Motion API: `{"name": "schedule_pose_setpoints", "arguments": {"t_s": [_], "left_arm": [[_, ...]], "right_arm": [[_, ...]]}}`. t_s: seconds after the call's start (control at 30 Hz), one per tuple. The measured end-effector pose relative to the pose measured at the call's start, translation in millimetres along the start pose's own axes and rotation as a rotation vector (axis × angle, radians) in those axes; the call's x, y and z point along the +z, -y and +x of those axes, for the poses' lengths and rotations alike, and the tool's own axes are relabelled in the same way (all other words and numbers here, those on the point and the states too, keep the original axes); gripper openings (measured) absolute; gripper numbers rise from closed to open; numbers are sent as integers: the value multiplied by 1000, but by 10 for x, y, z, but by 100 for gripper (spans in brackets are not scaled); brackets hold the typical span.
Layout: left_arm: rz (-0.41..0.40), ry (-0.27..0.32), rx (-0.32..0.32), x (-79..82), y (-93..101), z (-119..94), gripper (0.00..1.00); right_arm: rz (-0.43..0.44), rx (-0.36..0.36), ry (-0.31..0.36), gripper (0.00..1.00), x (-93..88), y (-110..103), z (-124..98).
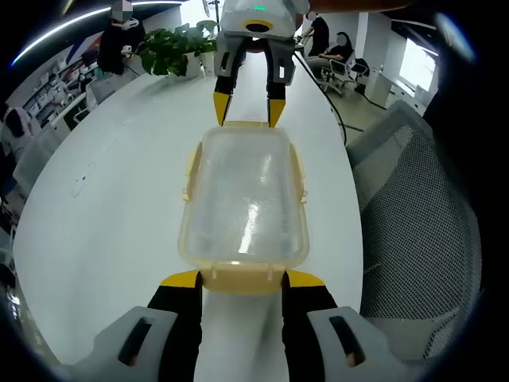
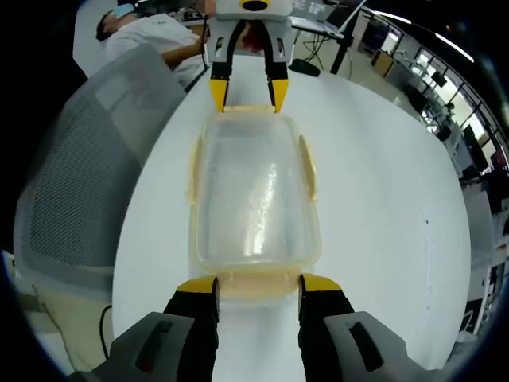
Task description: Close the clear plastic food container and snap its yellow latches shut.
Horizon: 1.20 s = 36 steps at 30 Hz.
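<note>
Lidded container (image 1: 245, 203) on white surface (image 1: 111, 199), left claw (image 1: 241, 278) spread at its 6 o'clock end latch (image 1: 241, 280), right claw (image 1: 248, 102) spread at 12 o'clock end.

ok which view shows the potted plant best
The left gripper view: the potted plant stands at the table's far end, leaves and pot visible. The right gripper view faces the opposite way, toward a mesh chair, so it gives nothing of the plant.
</note>
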<state>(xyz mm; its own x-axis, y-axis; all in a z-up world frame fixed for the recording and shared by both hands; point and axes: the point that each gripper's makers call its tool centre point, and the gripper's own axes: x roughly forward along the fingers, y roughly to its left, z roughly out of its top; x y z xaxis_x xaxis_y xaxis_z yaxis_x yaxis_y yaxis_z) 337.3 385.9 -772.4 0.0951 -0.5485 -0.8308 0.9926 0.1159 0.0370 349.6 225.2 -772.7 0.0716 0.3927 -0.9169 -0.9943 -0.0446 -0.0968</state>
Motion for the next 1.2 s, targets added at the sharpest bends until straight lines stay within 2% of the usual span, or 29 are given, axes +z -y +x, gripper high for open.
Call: {"name": "schedule_pose_setpoints", "arguments": {"t_s": [0.77, 1.2], "left_arm": [[0, -2, -3, 209, 32, 131, 38], [-6, -22, 1, 208, 44, 161, 38]], "right_arm": [[4, -7, 5, 38, -228, -18, -84], [-3, -8, 15, 38, -255, -21, -79]]}}
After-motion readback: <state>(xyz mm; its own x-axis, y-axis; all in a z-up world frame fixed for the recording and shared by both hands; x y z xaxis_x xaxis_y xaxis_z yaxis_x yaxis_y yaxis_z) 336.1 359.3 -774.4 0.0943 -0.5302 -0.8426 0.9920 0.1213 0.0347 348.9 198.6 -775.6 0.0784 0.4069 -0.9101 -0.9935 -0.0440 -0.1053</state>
